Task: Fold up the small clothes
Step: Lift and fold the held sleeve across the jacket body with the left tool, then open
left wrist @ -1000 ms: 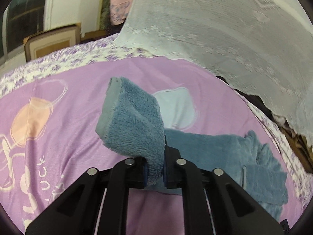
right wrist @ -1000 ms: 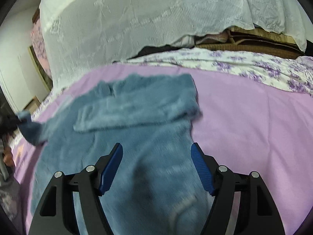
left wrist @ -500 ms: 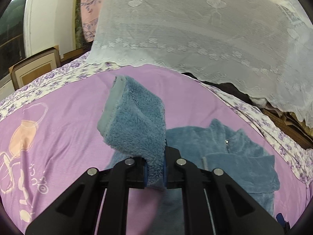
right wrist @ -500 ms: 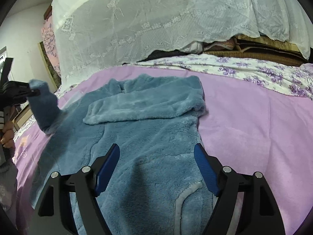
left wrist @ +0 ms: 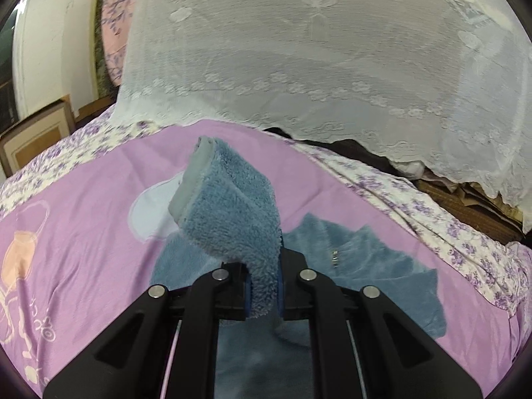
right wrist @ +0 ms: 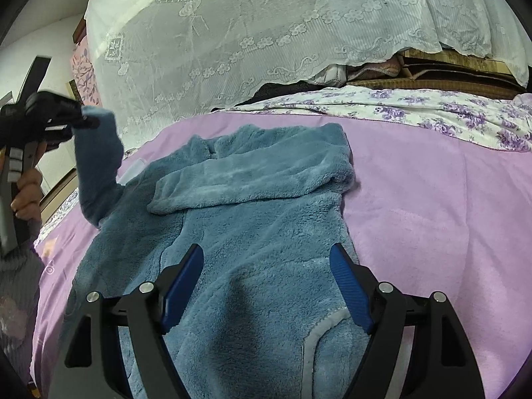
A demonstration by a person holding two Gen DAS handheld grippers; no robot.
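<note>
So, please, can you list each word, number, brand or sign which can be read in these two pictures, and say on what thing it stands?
No text can be read.
Cream printed characters on the purple bedsheet: lying sideways at the picture's edge, too distorted to read.
Small cream mark on the same sheet, right wrist view: too small to read.
Blue fleece garment: no label or writing shows.

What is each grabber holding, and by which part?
The left gripper pinches the blue fleece top's sleeve near its cuff. The right gripper is open, holding nothing.
</note>
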